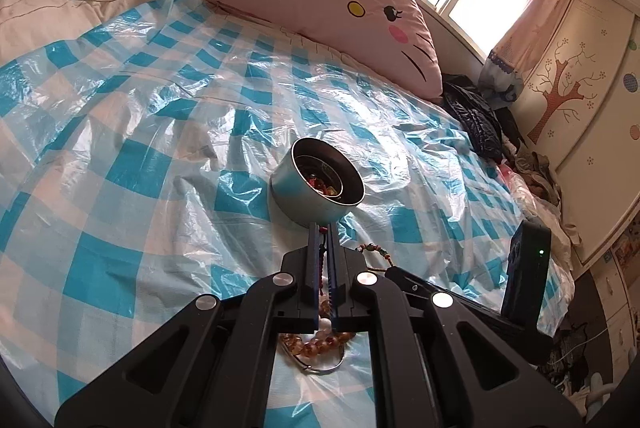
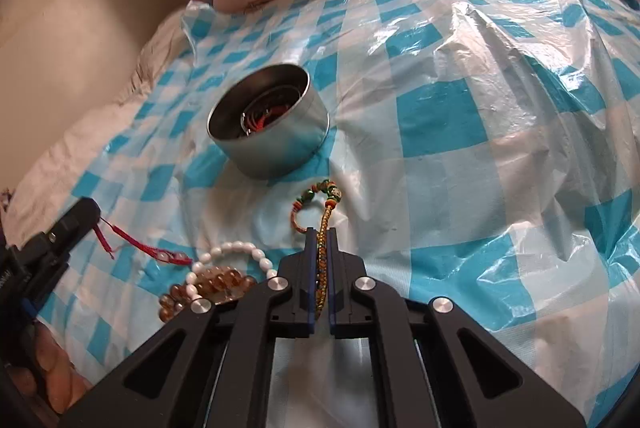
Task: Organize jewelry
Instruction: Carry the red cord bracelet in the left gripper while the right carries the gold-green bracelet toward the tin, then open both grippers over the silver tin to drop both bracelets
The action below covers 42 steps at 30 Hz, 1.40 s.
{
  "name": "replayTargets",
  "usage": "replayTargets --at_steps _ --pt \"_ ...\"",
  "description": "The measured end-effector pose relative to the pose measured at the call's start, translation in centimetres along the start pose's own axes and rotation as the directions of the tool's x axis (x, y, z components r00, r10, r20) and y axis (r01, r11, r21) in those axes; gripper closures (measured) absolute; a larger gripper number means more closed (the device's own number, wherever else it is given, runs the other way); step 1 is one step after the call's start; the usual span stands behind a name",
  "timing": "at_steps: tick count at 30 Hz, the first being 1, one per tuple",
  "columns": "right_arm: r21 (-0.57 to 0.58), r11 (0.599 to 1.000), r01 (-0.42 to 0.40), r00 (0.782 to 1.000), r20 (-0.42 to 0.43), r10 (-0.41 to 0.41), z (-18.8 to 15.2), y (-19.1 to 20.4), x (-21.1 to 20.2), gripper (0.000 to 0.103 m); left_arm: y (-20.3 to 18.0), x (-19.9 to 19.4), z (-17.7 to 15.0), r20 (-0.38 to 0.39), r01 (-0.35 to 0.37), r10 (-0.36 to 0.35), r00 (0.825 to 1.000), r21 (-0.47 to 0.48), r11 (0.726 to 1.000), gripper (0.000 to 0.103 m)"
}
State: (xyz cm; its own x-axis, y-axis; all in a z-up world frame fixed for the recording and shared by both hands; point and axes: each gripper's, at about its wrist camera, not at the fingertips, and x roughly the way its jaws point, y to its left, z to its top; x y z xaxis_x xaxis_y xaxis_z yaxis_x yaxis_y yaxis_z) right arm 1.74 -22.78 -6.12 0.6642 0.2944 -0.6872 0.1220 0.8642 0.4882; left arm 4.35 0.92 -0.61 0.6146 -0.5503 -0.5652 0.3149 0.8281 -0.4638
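Note:
A round metal tin (image 1: 316, 183) (image 2: 270, 121) sits on the blue-checked plastic sheet and holds some jewelry. My left gripper (image 1: 320, 228) is shut on a red cord bracelet (image 2: 148, 248), which trails from its tip (image 2: 86, 209) in the right wrist view. My right gripper (image 2: 320, 234) is shut on a green and orange beaded bracelet (image 2: 320, 197), just in front of the tin. A white bead bracelet (image 2: 236, 252) and an amber bead bracelet (image 2: 208, 286) lie between the two grippers. The amber beads also show under my left gripper (image 1: 320, 342).
A pink cat-face cushion (image 1: 332, 3) leans at the head of the bed. Dark clothing (image 1: 476, 115) is piled at the bed's right edge by a wardrobe (image 1: 580, 99). A cream wall (image 2: 72, 19) runs along the left of the bed.

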Motion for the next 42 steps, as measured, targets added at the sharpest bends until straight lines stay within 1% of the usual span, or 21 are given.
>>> replayTargets --at_steps 2,4,6,8,16,22,24,25,26,27,28,29,30,31,34,35,36,40,42 --pt "0.033 0.999 -0.036 0.999 0.041 0.034 0.4 -0.4 -0.9 0.098 -0.5 0.1 0.5 0.002 0.015 -0.015 1.0 0.002 1.0 0.099" --pt "0.067 0.993 -0.095 0.992 0.086 0.089 0.7 -0.8 -1.6 0.098 -1.1 0.2 1.1 0.005 0.026 -0.026 1.0 0.012 1.0 0.099" --pt "0.074 0.99 -0.118 0.986 0.126 0.108 1.0 -0.9 -2.3 0.098 -1.7 0.5 1.7 0.006 0.038 -0.038 0.999 0.023 0.999 0.099" --pt "0.076 0.988 -0.135 0.982 0.143 0.123 1.3 -0.7 -2.7 0.098 -2.2 0.8 2.3 0.006 0.048 -0.048 0.999 0.03 0.998 0.099" --pt "0.016 0.986 -0.166 0.976 0.145 0.162 3.0 1.3 -2.2 0.098 -3.7 3.3 4.7 0.004 0.081 -0.081 0.997 0.032 0.996 0.099" --pt "-0.013 0.983 -0.182 0.971 0.153 0.182 5.7 2.5 -0.4 0.098 -5.2 5.6 6.6 0.015 0.104 -0.104 0.994 0.041 0.994 0.099" --pt "-0.013 0.981 -0.193 0.969 0.156 0.192 6.7 3.0 0.7 0.098 -5.2 6.7 7.2 0.024 0.092 -0.093 0.995 0.041 0.995 0.099" --pt "-0.016 0.98 -0.197 0.969 0.151 0.198 7.3 3.3 1.4 0.098 -5.0 7.4 7.4 0.025 0.069 -0.07 0.997 0.038 0.997 0.099" --pt "-0.022 0.98 -0.198 0.972 0.128 0.199 7.9 3.7 2.5 0.098 -4.7 8.3 7.6 0.011 0.031 -0.032 0.999 0.033 0.999 0.098" --pt "-0.027 0.988 -0.151 0.985 0.082 0.152 8.4 4.1 4.0 0.096 -4.2 9.3 7.7 -0.024 -0.006 0.006 1.0 0.022 1.0 0.093" --pt "-0.031 0.996 -0.079 0.995 0.051 0.08 8.7 4.2 5.2 0.09 -3.5 10.2 7.6 -0.059 -0.032 0.033 0.998 0.008 0.999 0.088" --pt "-0.032 0.999 -0.019 0.999 0.04 0.02 8.7 4.1 5.9 0.065 -2.8 10.6 7.4 -0.085 -0.066 0.066 0.994 -0.002 0.998 0.073" --pt "-0.028 1.0 0.001 0.999 0.046 0.0 8.6 3.8 6.0 0.065 -2.1 10.5 7.2 -0.087 -0.106 0.105 0.991 -0.009 0.994 0.054" --pt "-0.02 1.0 0.001 0.998 0.062 0.0 8.4 3.5 5.6 0.064 -1.6 10.0 6.9 -0.088 -0.124 0.123 0.989 -0.009 0.992 0.047" --pt "-0.018 0.999 0.049 0.991 0.127 -0.046 7.0 2.5 3.0 0.057 -0.3 8.0 5.5 -0.063 -0.16 0.161 0.985 0.014 0.987 0.043" --pt "-0.01 0.998 0.059 0.989 0.139 -0.057 6.4 2.0 2.2 0.052 0.2 7.4 5.0 -0.061 -0.17 0.17 0.983 0.01 0.985 0.041" --pt "0.0 0.998 0.064 0.987 0.145 -0.064 5.8 1.5 1.5 0.049 0.7 6.7 4.4 -0.062 -0.178 0.178 0.982 -0.002 0.984 0.04" --pt "0.059 0.995 0.076 0.988 0.127 -0.083 3.2 -0.5 -0.6 0.047 1.9 4.3 1.3 -0.073 -0.21 0.207 0.976 -0.036 0.977 0.037" --pt "0.066 0.994 0.083 0.988 0.125 -0.091 2.3 -0.6 -1.5 0.043 2.2 3.3 0.0 -0.079 -0.223 0.219 0.972 -0.042 0.974 0.035"
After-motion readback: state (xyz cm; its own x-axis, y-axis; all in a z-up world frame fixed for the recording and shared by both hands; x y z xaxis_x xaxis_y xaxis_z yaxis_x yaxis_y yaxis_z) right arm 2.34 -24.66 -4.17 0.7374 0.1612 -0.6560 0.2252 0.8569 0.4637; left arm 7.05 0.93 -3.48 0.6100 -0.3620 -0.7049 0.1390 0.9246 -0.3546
